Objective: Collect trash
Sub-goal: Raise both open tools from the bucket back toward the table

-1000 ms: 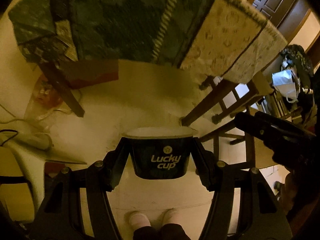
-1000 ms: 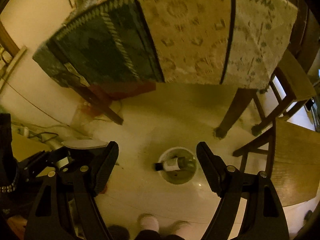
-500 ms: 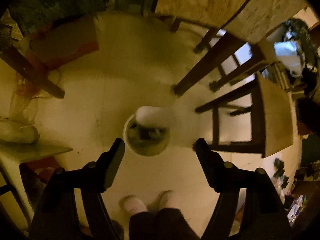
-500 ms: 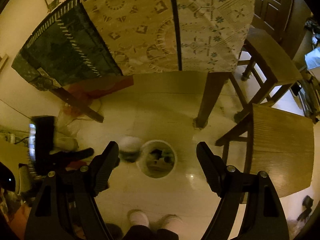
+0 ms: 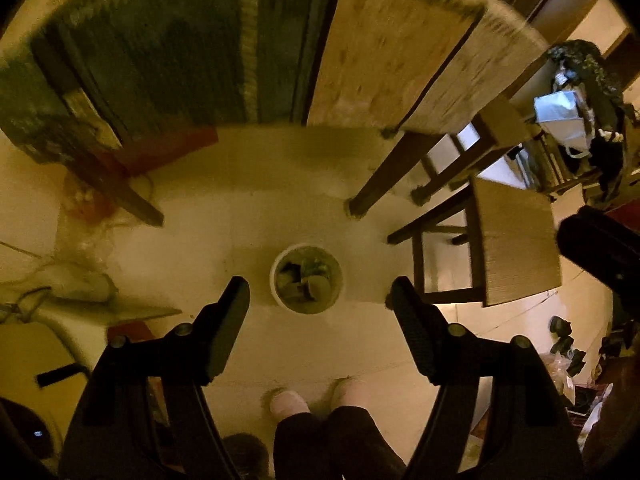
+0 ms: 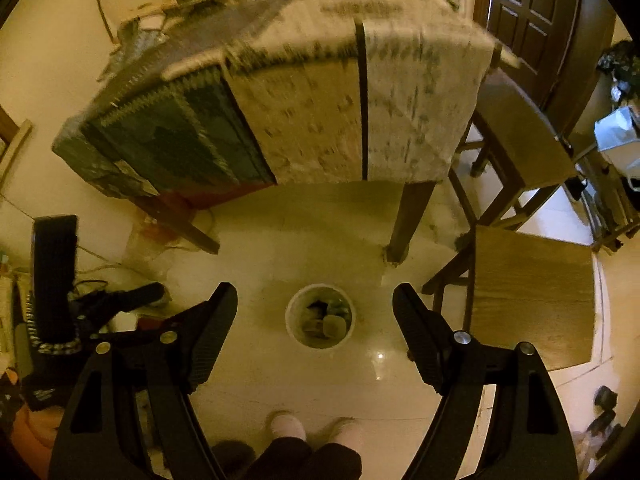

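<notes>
A white round bin [image 5: 274,280] stands on the pale tiled floor far below both grippers, with mixed trash [image 5: 298,280] in it. A pale round cup end [image 5: 318,285] lies on top of the trash. My left gripper [image 5: 319,286] hangs high over the bin, open, with nothing between its fingers. In the right wrist view the same bin [image 6: 289,316] sits between the open, bare fingers of my right gripper [image 6: 315,288]. The left gripper's black body [image 6: 54,276] shows at that view's left edge. The right gripper's body [image 5: 596,248] shows at the left wrist view's right edge.
A table draped in green and cream patterned cloth [image 6: 312,120] stands beyond the bin, its leg [image 6: 400,232] close to it. Wooden stools [image 6: 532,296] stand to the right. A person's pale slippers [image 6: 286,426] are on the floor just short of the bin. Cables and a plastic bag [image 5: 84,248] lie at left.
My left gripper was shut on a dark "Lucky cup" paper cup; it let go and the cup dropped into the bin. Both grippers have risen, so the bin looks smaller.
</notes>
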{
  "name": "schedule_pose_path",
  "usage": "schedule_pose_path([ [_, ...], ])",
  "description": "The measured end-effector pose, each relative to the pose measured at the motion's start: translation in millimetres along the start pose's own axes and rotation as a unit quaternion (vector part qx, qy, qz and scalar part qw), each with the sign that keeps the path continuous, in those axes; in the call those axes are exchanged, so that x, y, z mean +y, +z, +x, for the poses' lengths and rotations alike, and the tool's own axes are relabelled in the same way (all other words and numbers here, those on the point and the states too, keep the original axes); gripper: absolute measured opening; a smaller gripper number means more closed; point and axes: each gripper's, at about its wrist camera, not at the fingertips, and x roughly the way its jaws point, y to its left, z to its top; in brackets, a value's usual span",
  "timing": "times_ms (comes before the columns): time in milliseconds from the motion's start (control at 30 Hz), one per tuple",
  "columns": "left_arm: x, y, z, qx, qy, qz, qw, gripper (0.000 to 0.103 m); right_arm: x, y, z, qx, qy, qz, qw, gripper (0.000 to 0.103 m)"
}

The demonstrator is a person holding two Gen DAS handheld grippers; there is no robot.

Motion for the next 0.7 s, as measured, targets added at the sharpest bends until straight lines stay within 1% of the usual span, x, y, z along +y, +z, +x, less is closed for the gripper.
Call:
schedule_pose_path([
  [200, -9, 5, -95, -0.058, 0.002, 0.02, 0.9981, 0.072, 27, 15, -75, -0.042, -0.011, -0.021, 0.999, 0.077],
  [300, -9, 7, -145, -0.098, -0.001, 0.018, 0.9951, 0.072, 43, 22, -117, -0.072, -0.021, -0.038, 0.996, 0.077],
  [400, -13, 9, -187, -0.133, -0.005, 0.021, 0.9909, 0.072, 56, 26, -157, -0.103, -0.024, -0.047, 0.993, 0.077],
  [467, -16, 10, -223, -0.168, -0.004, 0.028, 0.9854, 0.072, 64, 28, -183, -0.124, -0.024, -0.052, 0.991, 0.077],
  [500, -15, 10, -235, -0.18, -0.002, 0.03, 0.9833, 0.072, 69, 30, -191, -0.132, -0.025, -0.054, 0.99, 0.077],
  [533, -16, 9, -255, -0.202, 0.002, 0.032, 0.9789, 0.072, 74, 30, -202, -0.141, -0.027, -0.055, 0.988, 0.077],
  [600, -15, 9, -280, -0.227, 0.003, 0.034, 0.9732, 0.072, 83, 32, -222, -0.16, -0.024, -0.056, 0.985, 0.077],
  [700, -13, 3, -319, -0.263, -0.007, 0.036, 0.9641, 0.072, 96, 31, -252, -0.194, -0.019, -0.055, 0.979, 0.079],
])
